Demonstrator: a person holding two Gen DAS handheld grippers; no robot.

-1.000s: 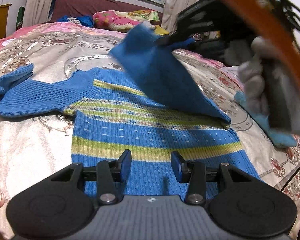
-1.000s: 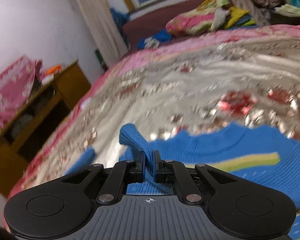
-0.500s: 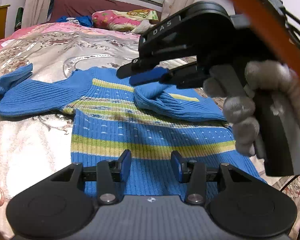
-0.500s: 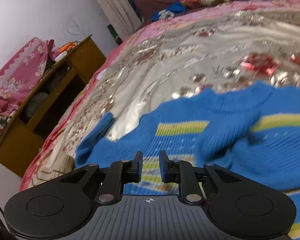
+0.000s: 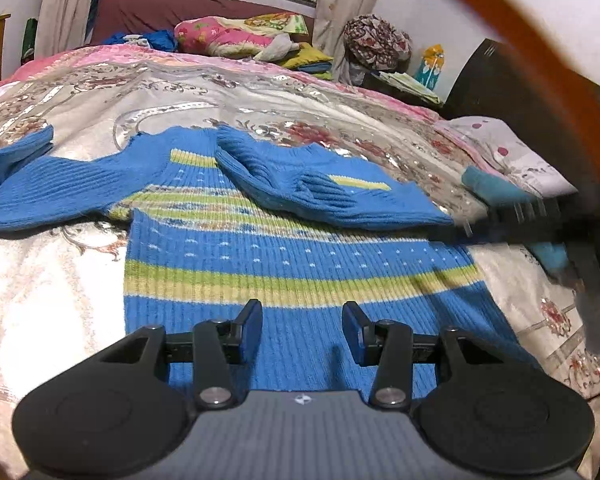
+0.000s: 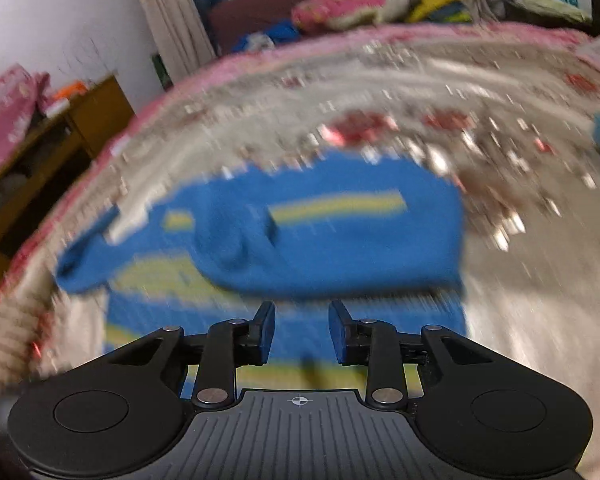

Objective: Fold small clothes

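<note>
1. No brand, label or readable writing shows anywhere in either view.
2. The blue striped sweater lies flat on the floral bedspread, hem toward the near edge of the bed, neck toward the far edge.
3. Its right sleeve is folded across the chest; the left sleeve still stretches out toward the bed's left edge.
4. The left gripper hovers over the hem, jaws parted, nothing between them.
5. The right gripper has just been opening its jaws; they stand apart and empty, with the folded sleeve just beyond the fingertips. Its view is motion-blurred.
6. A teal garment lies near the bed's right edge.
7. A wooden cabinet stands beside the bed's left edge; its contents are too blurred to tell.
</note>
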